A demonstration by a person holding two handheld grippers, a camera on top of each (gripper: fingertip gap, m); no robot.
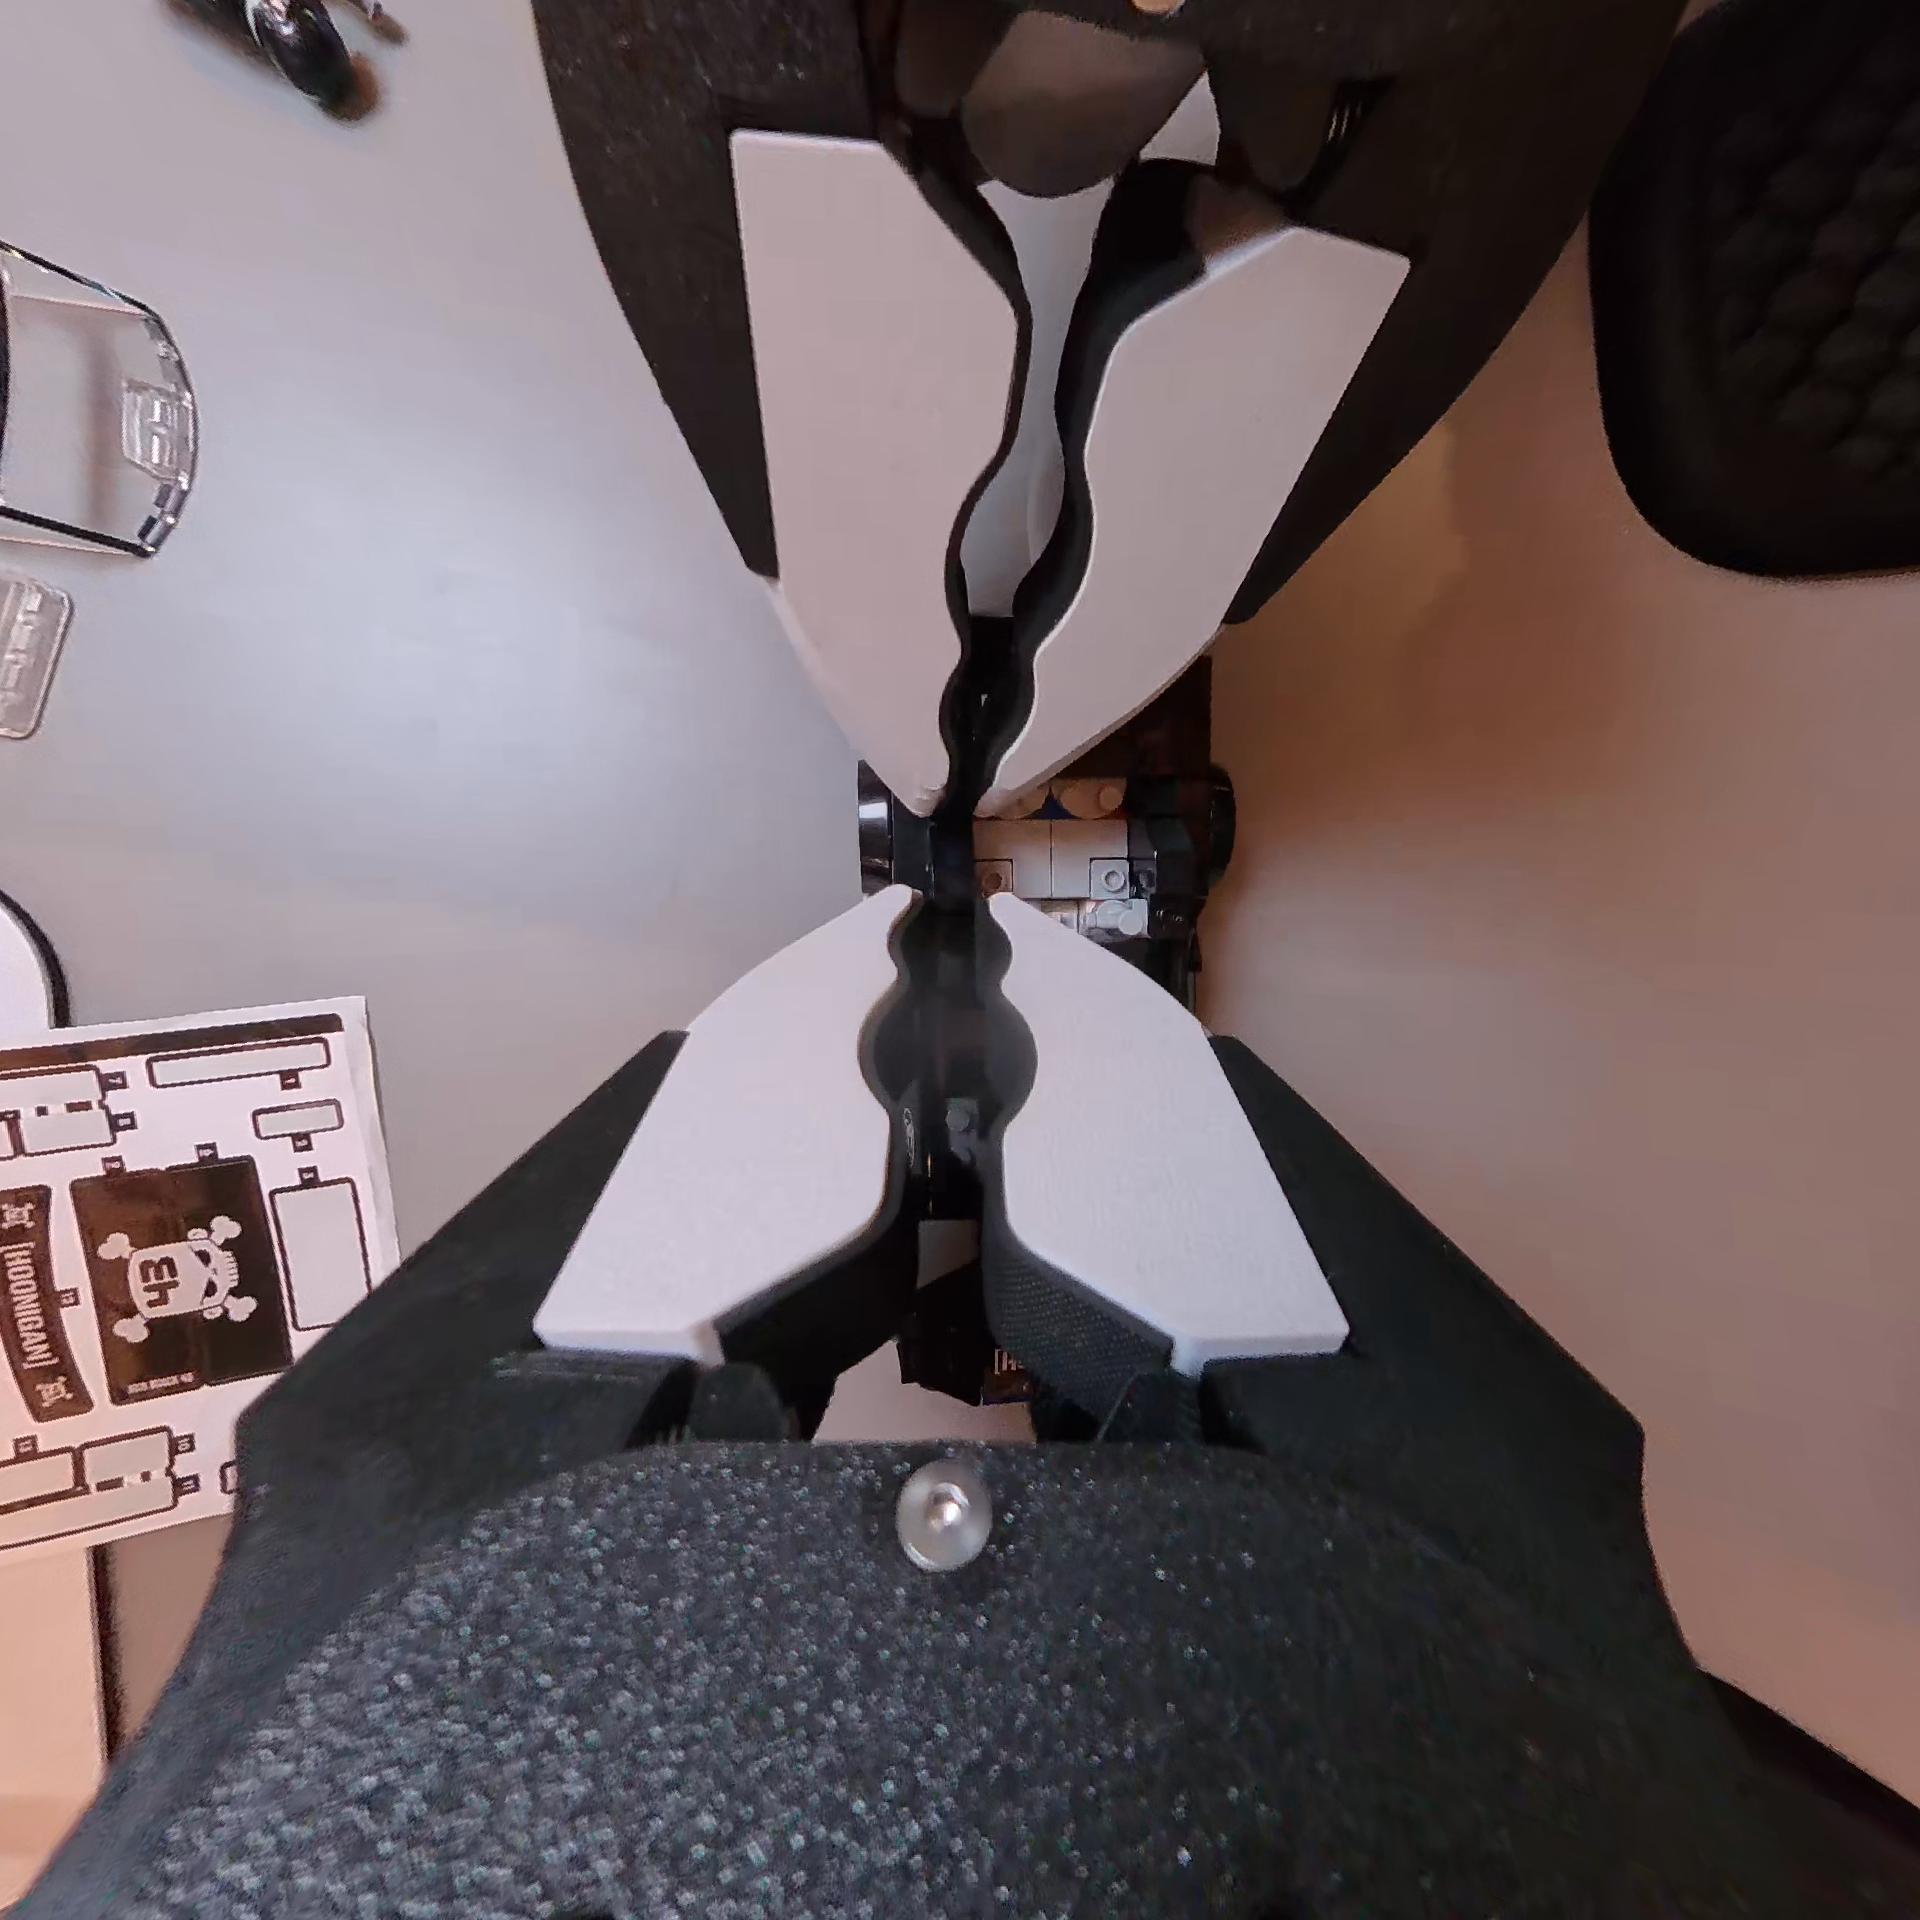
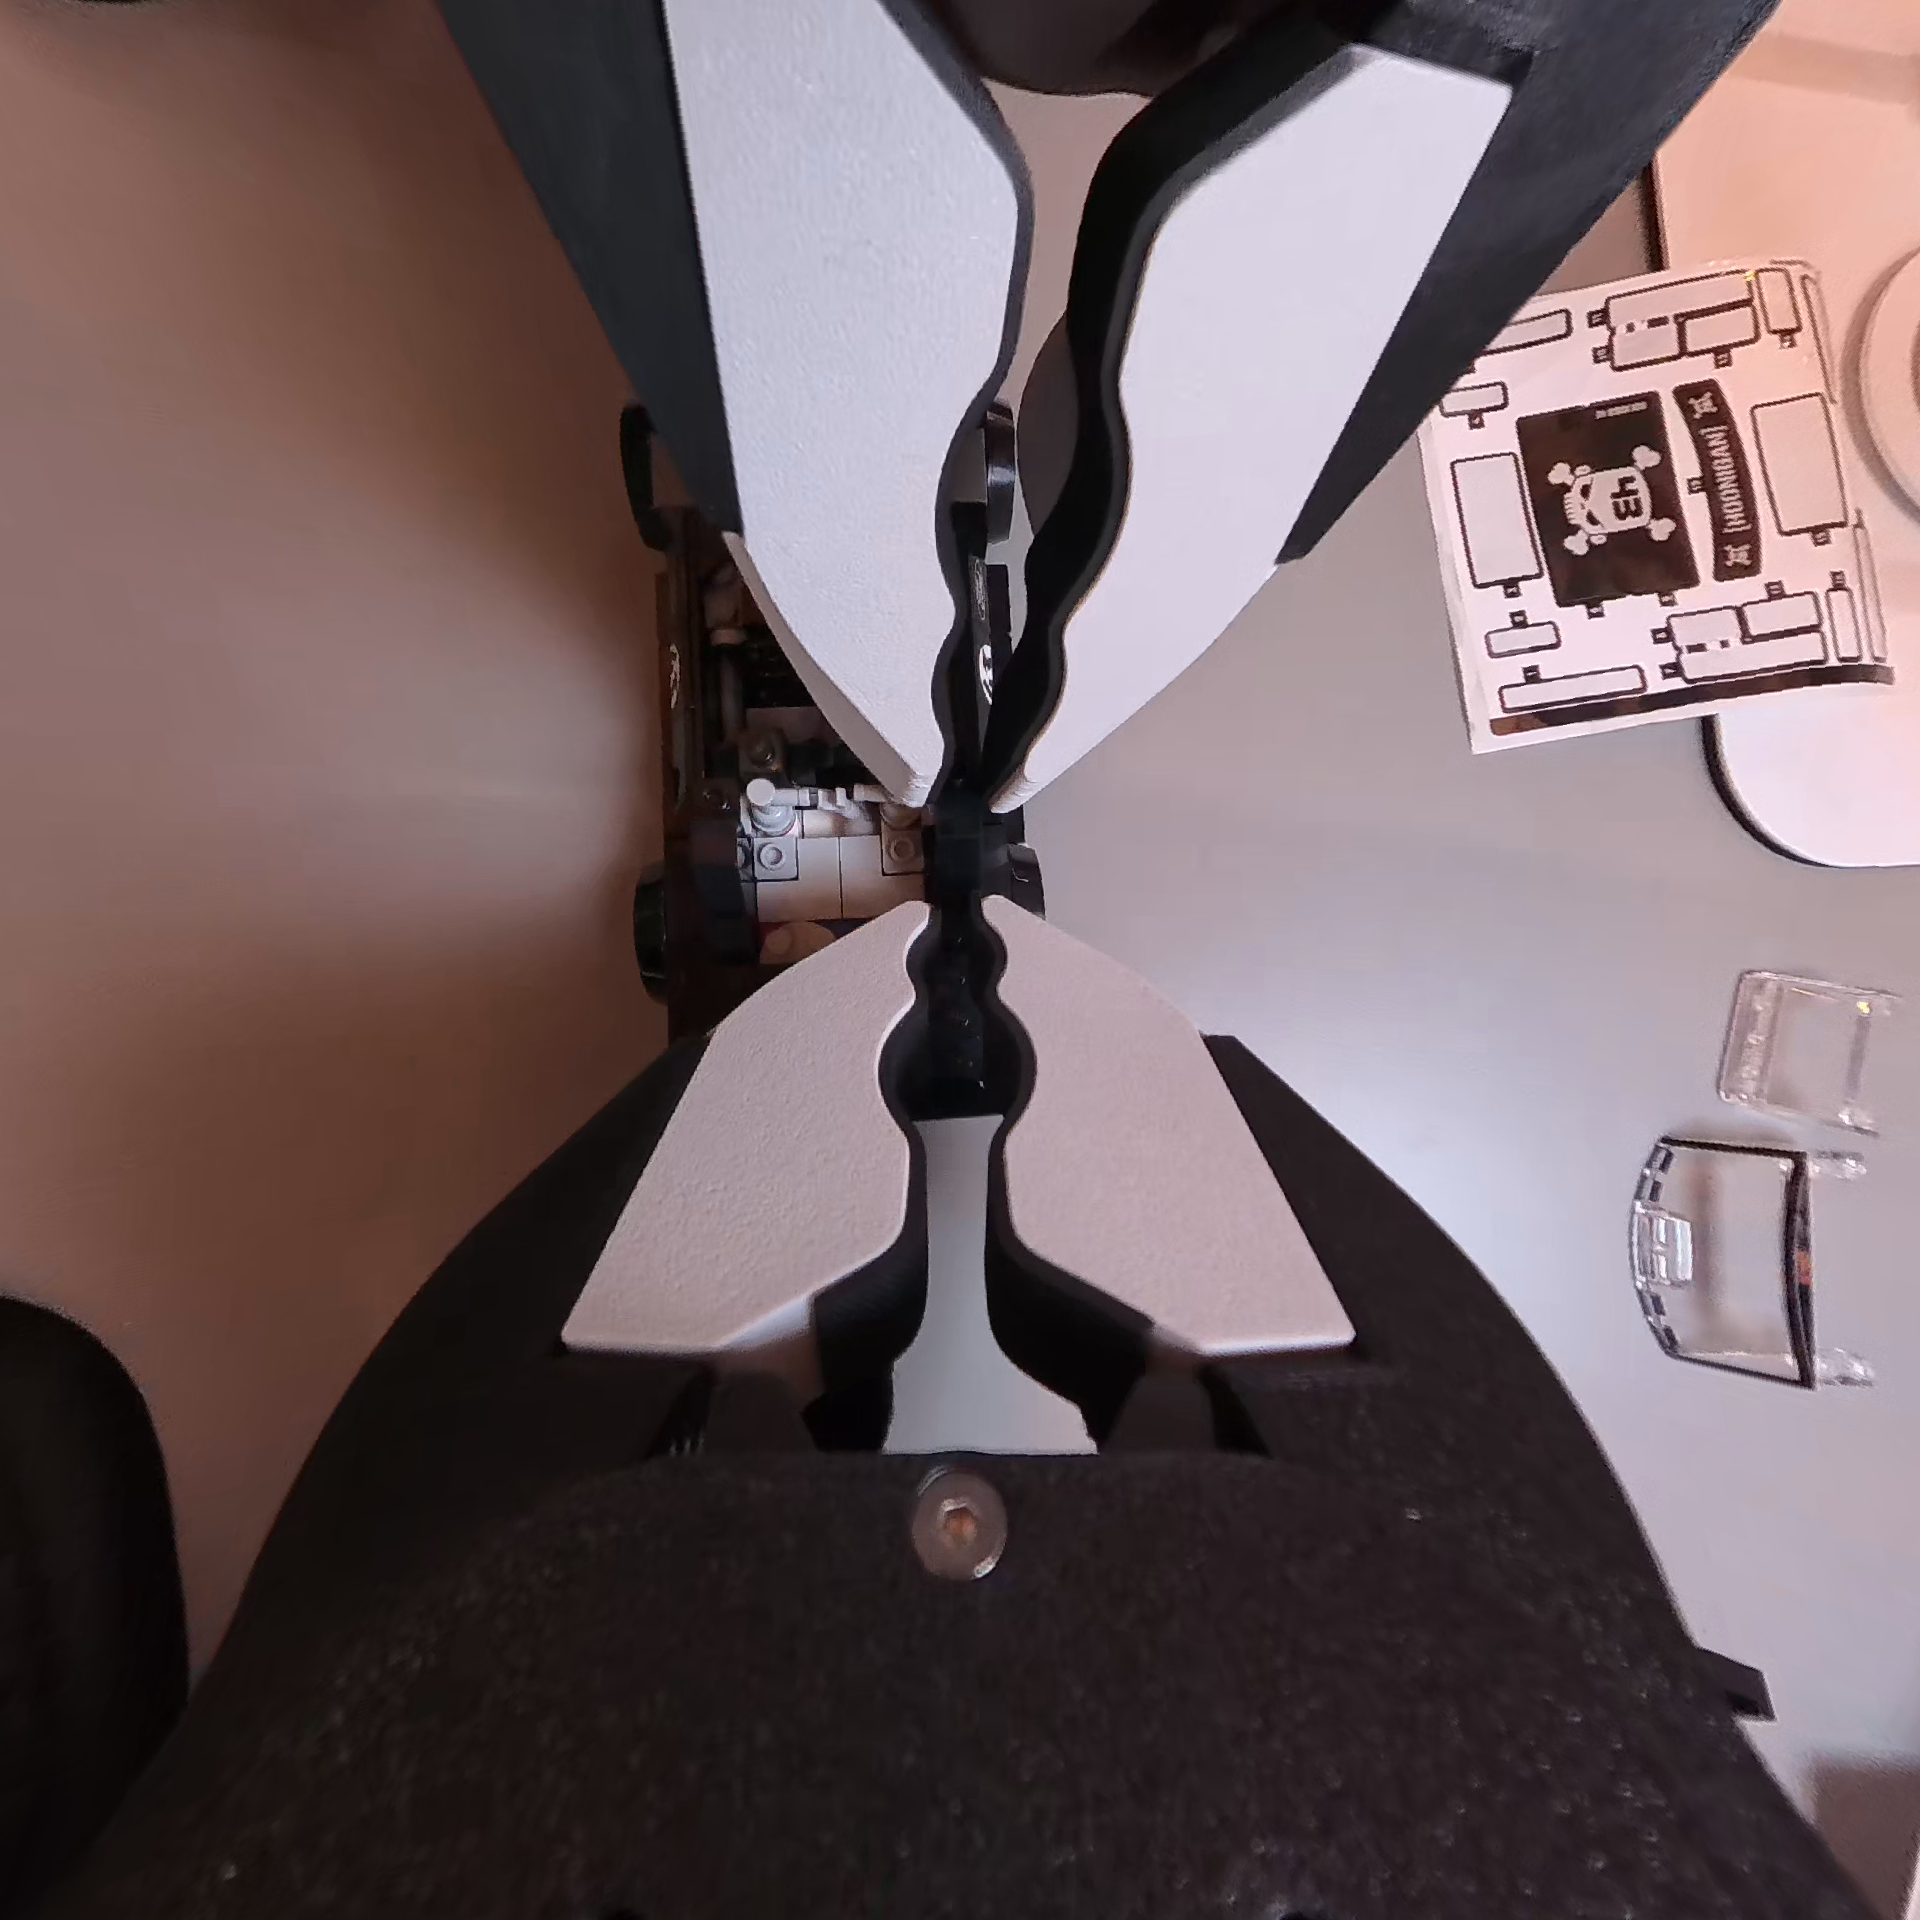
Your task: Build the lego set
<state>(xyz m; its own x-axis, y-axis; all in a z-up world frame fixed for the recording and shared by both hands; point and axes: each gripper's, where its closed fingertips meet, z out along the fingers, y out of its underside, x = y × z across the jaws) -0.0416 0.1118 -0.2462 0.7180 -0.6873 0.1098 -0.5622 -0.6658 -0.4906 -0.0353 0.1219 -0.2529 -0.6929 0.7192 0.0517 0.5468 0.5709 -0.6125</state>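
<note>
Both grippers meet tip to tip over the lego car. Left gripper and right gripper each pinch its black edge (probably same panel). Sticker sheet nearby.

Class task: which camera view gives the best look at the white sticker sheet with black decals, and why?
The right wrist view: the white sticker sheet with black decals lies whole on the grey table, every edge visible. In the left wrist view the sheet is cut off by the picture's left edge, and the left gripper body covers its lower corner.

Pale grey tabletop, tan floor, black chair.
</note>
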